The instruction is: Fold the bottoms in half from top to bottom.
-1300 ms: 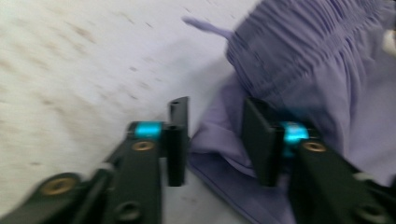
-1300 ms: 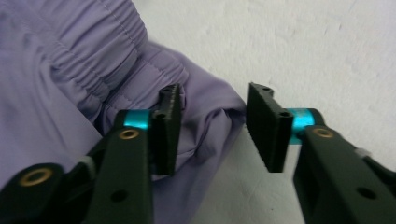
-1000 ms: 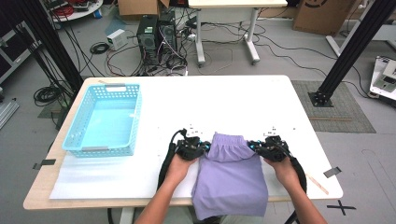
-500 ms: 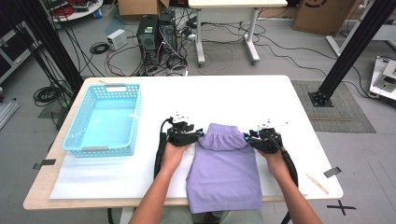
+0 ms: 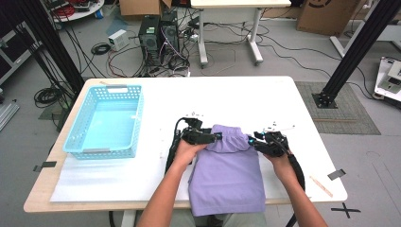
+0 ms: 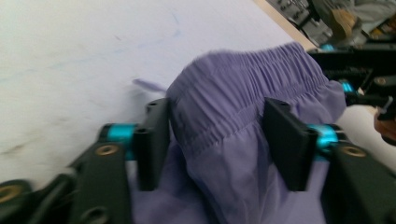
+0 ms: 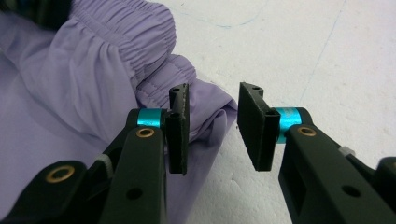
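Note:
A pair of purple shorts (image 5: 227,175) lies flat near the table's front edge, its elastic waistband pointing away from the person. My left gripper (image 5: 215,137) is at the waistband's left end. Its jaws have just been opening, and the bunched waistband (image 6: 233,107) bulges loosely between them (image 6: 217,106). My right gripper (image 5: 250,141) is at the waistband's right end. Its jaws (image 7: 215,91) have also just been opening. A corner of the shorts (image 7: 93,79) rests against the left jaw, with bare white table in the gap.
A light blue plastic basket (image 5: 78,142) stands at the table's left. The white table (image 5: 265,99) stretches beyond the shorts. A thin wooden stick (image 5: 321,186) and a strip of tape (image 5: 336,174) lie near the front right corner.
Both grippers, shut on the waistband's ends a second ago, now stand open. The hands and the waistband have shifted a little farther from the person, and the waistband has bunched inward.

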Demonstrator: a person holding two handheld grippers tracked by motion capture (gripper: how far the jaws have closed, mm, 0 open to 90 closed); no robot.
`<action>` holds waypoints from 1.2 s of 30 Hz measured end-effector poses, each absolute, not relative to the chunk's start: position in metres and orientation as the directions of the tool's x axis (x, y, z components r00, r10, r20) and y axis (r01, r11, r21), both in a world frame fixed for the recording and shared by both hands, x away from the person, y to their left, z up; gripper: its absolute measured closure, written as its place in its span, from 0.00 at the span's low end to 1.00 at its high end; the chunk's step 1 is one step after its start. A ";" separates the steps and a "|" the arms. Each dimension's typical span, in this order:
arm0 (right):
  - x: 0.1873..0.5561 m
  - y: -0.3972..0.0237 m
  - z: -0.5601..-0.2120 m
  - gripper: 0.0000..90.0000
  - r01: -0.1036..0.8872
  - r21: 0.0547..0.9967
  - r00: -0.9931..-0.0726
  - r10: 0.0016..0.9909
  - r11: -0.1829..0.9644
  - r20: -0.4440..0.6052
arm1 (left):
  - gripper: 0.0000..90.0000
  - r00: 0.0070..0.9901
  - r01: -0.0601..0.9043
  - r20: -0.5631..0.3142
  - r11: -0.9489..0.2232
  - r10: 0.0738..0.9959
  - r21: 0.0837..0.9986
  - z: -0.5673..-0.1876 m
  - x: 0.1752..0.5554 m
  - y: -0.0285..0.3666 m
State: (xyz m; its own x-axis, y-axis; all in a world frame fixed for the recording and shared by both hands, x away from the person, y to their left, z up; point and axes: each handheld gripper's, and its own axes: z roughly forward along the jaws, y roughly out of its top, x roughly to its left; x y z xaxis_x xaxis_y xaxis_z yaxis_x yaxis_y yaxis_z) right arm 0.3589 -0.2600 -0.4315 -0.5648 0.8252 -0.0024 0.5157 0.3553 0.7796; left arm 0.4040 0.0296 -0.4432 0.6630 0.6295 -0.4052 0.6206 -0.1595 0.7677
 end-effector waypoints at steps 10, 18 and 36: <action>0.359 -0.272 -0.427 0.73 0.525 0.785 -0.530 0.848 0.329 0.000 | 0.83 0.814 0.427 -0.294 -0.172 0.501 0.888 -0.429 0.371 0.031; 0.360 -0.267 -0.422 0.73 0.528 0.782 -0.542 0.840 0.332 0.010 | 0.62 0.858 0.405 -0.312 -0.163 0.409 0.899 -0.430 0.344 0.042; 0.353 -0.265 -0.410 0.73 0.507 0.794 -0.537 0.843 0.334 -0.012 | 0.56 0.912 0.383 -0.326 -0.229 0.249 0.895 -0.433 0.307 0.061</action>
